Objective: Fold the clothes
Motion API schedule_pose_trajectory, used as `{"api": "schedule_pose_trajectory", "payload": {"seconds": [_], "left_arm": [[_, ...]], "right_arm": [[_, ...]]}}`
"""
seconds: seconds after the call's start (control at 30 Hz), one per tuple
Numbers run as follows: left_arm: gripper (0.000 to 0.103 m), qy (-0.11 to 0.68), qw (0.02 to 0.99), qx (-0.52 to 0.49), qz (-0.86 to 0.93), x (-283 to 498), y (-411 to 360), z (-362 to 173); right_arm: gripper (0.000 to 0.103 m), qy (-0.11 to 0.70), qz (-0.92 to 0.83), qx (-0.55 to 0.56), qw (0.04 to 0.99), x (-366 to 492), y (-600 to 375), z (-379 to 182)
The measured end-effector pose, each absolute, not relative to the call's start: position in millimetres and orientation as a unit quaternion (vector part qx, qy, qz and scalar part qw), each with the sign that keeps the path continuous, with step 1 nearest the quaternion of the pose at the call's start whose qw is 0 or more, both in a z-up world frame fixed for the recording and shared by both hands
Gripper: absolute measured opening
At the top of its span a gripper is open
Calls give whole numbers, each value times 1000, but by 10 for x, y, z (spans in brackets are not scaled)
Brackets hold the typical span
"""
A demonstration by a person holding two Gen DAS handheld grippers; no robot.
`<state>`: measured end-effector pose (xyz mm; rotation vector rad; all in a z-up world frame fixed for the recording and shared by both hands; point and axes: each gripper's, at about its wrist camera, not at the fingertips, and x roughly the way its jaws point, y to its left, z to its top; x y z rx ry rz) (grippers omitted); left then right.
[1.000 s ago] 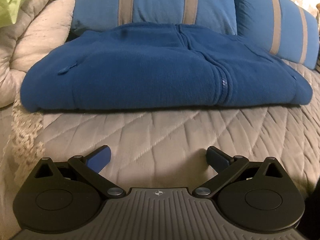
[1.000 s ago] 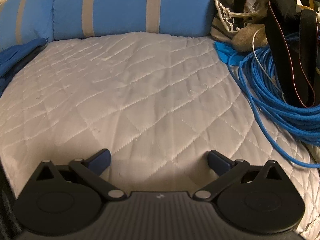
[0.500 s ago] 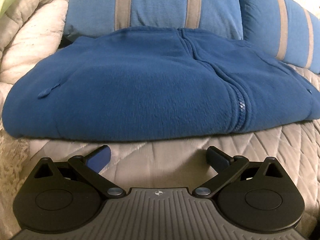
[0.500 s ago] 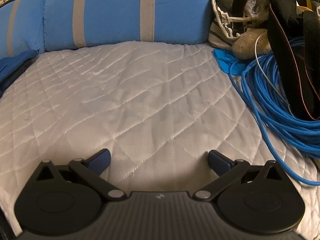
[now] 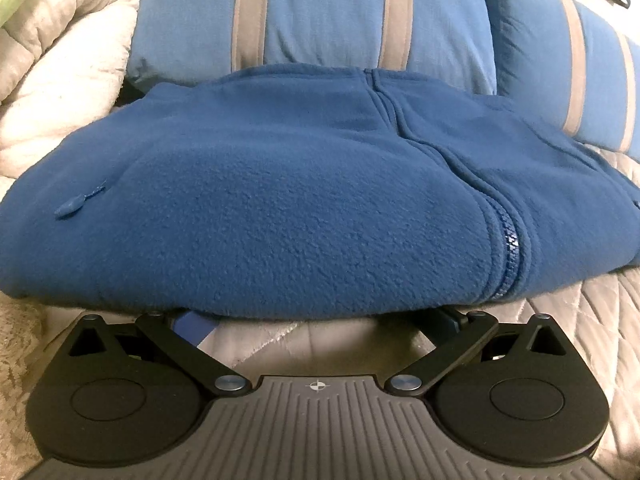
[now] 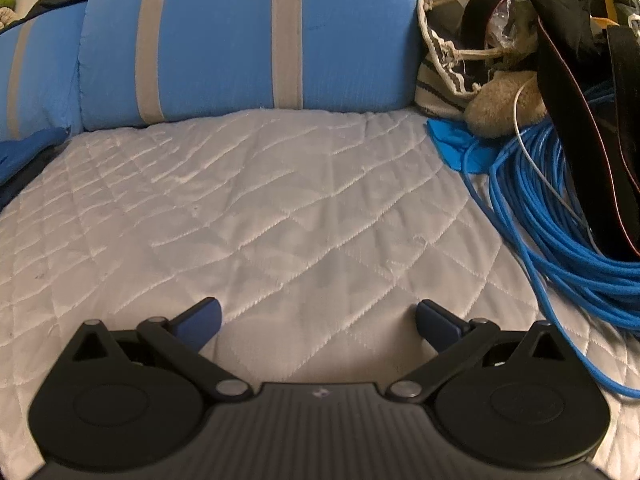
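A folded blue fleece jacket [image 5: 304, 208] with a front zipper lies on the quilted bed and fills the left wrist view. My left gripper [image 5: 320, 316] is open at the jacket's near edge, and both fingertips are tucked under the fold, partly hidden. A sliver of the same jacket [image 6: 24, 152] shows at the far left of the right wrist view. My right gripper [image 6: 318, 320] is open over bare quilt, holding nothing.
Blue pillows with grey stripes [image 5: 312, 16] [image 6: 248, 40] line the back of the white quilted bed [image 6: 280, 208]. A rolled cream comforter [image 5: 52, 76] lies left of the jacket. A blue cable coil [image 6: 560, 208], black straps and a striped bag [image 6: 444, 68] crowd the right side.
My left gripper has moved forward until its open fingertips slipped under the jacket's near edge. My right gripper has drifted slightly forward and right over the quilt, still open.
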<state>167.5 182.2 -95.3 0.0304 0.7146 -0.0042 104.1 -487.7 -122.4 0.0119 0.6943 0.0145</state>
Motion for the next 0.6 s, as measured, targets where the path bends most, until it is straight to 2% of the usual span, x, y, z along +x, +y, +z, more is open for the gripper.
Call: {"api": "schedule_pose_trajectory", "payload": {"seconds": [0.2,0.37,0.6], "left_arm": [[103,327,945,14,11,1657,1792,-994],[103,296,955,17,15,1599,1773,-1041],[103,293,956,21,16,1604,1767,-1026]], "right_arm": [[102,340,-5,11,940,1098,-4860,-1212],[102,297,-14,18,954,1030,-4850,-1314],[102,273,-12,22,962,983,-4850,-1361]]}}
